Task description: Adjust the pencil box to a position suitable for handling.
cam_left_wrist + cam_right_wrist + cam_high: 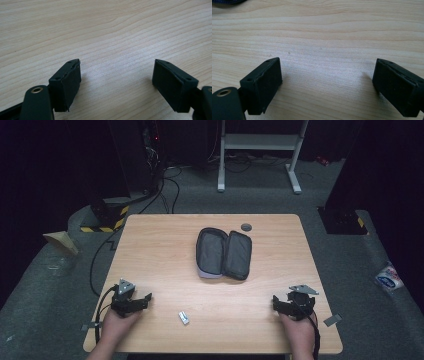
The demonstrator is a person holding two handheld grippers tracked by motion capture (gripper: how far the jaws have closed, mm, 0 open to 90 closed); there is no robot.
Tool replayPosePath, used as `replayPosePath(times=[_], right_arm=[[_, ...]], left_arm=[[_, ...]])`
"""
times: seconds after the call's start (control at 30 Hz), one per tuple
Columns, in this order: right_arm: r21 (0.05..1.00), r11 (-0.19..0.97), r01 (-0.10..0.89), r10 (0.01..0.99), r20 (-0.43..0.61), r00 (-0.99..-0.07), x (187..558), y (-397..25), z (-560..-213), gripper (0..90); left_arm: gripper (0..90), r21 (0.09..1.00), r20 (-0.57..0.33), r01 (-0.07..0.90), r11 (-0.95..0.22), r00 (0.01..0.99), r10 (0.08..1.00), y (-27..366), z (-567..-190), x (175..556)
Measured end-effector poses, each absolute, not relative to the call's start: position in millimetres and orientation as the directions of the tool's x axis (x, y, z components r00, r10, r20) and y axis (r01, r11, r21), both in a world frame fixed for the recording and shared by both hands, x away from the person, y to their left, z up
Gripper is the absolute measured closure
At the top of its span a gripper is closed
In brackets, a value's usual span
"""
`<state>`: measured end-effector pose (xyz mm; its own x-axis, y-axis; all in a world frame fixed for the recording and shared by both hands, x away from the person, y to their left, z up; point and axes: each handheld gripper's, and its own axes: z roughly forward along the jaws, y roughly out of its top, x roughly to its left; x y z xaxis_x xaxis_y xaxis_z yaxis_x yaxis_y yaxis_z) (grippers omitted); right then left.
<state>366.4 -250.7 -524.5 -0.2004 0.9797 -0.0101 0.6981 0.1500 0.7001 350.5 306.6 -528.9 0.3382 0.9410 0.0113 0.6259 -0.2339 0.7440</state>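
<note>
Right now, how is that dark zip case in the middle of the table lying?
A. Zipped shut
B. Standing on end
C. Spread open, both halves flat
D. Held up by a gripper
C: the case lies unzipped on the table, its two halves spread side by side, with both grippers far from it.

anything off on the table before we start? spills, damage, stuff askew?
Nothing spilled or visibly damaged. The dark pouch lies unzipped and splayed open at mid-table, set at a slight angle. A small white item lies loose near the front edge, too small to identify. A grey disc sits behind the pouch. Both grippers, left and right, rest open on the table.
</note>
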Motion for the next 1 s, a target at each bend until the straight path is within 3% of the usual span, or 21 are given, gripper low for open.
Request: replayPosePath(times=[0.23, 0.37, 1.0], right_arm=[[0.701, 0.149, 0.698, 0.980, -0.010, -0.199, 366, -251, -524, 8.8], [0.710, 0.150, 0.688, 0.980, -0.013, -0.200, 365, -252, -524, 14.1], [0.772, 0.152, 0.617, 0.966, 0.016, -0.257, 359, -230, -503, 22.4]], left_arm=[[22.4, 0.743, 0.006, 0.628, -0.232, 0.340, 0.940, 306, -529, 351], [22.3, 0.743, 0.007, 0.628, -0.232, 0.339, 0.941, 306, -529, 351], [21.3, 0.742, 0.007, 0.631, -0.228, 0.333, 0.943, 306, -529, 351]])
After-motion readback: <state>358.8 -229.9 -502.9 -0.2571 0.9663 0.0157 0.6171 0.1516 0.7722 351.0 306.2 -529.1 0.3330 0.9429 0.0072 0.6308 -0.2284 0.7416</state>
